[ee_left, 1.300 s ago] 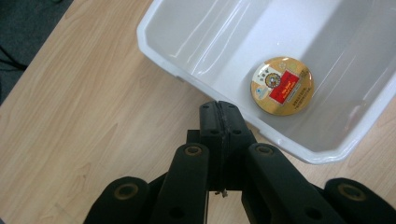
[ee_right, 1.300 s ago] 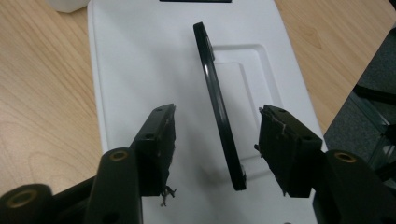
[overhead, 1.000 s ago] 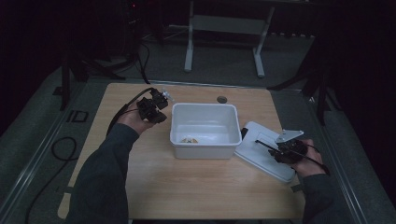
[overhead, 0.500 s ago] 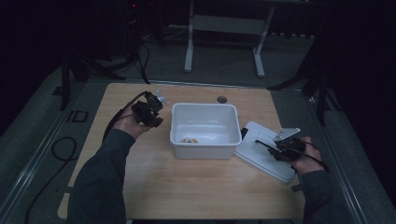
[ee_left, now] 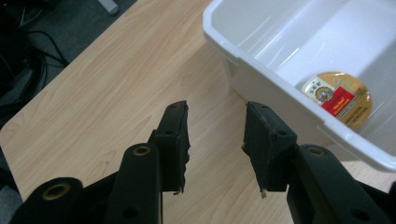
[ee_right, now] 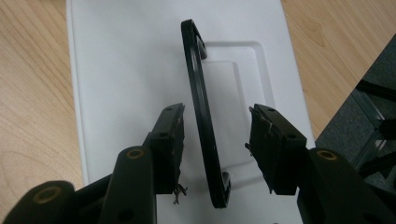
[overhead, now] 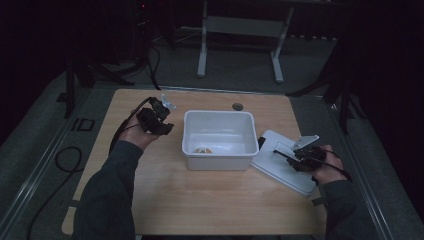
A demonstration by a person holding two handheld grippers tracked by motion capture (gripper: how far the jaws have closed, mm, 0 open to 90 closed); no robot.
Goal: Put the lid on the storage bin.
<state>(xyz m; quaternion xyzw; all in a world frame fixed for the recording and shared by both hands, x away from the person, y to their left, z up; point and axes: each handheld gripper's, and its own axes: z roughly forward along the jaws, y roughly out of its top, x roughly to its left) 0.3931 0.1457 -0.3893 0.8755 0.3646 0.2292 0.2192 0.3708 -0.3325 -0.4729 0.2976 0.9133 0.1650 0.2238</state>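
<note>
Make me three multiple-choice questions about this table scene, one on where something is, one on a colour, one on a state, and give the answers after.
1. Where is the round tin?
A. inside the bin
B. on the lid
C. on the bare table

2. What colour is the lid's handle?
A. white
B. black
C. red

3. How do the right tool's jaws stand?
A. clamped on the handle
B. apart, with the handle between them
C. shut with nothing near them

Answers:
1. A: the left gripper view shows the tin lying on the floor of the bin.
2. B: the handle is a black strip arching over the white lid.
3. B: in the right gripper view the right tool has a gap on each side of the handle, so the pads do not press on it.
</note>
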